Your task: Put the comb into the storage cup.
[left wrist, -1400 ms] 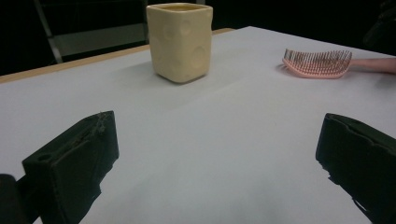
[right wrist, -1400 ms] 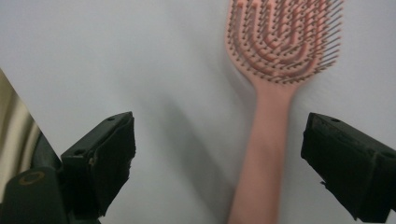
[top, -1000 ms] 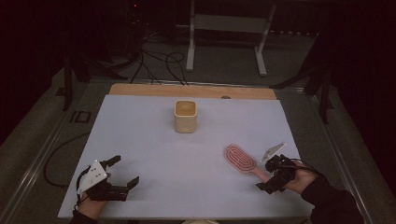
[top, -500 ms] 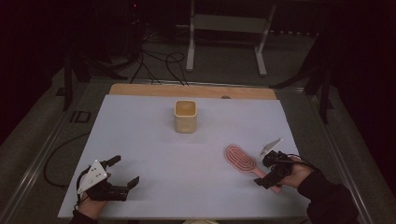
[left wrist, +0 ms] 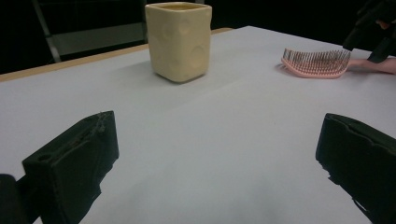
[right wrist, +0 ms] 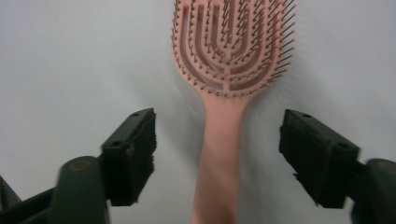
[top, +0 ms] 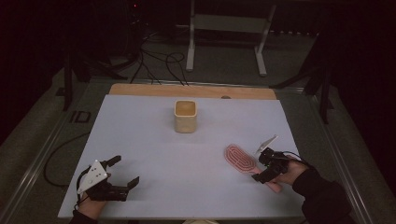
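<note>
A pink hairbrush (top: 240, 158) lies bristles up on the white table (top: 140, 135) at the near right, its handle pointing toward the person. My right gripper (top: 262, 170) hangs over that handle. In the right gripper view the handle (right wrist: 219, 154) runs between the two jaws of the right gripper (right wrist: 217, 135). These jaws have just been closing, with a gap left on each side, so the pads do not press on the handle. My left gripper (top: 126, 170) rests open at the near left with nothing between its jaws (left wrist: 217, 135). A cream square cup (top: 185, 116) stands upright at the middle back.
From the left gripper view the cup (left wrist: 178, 39) stands ahead, with the brush (left wrist: 317, 63) and the right gripper (left wrist: 373, 28) off to the right. A wooden strip (top: 191, 90) borders the table's far edge. Cables and a metal stand lie on the floor beyond.
The right hand has edged a little toward the brush, further over its handle. The left gripper, the cup and the brush have stayed where they were.
</note>
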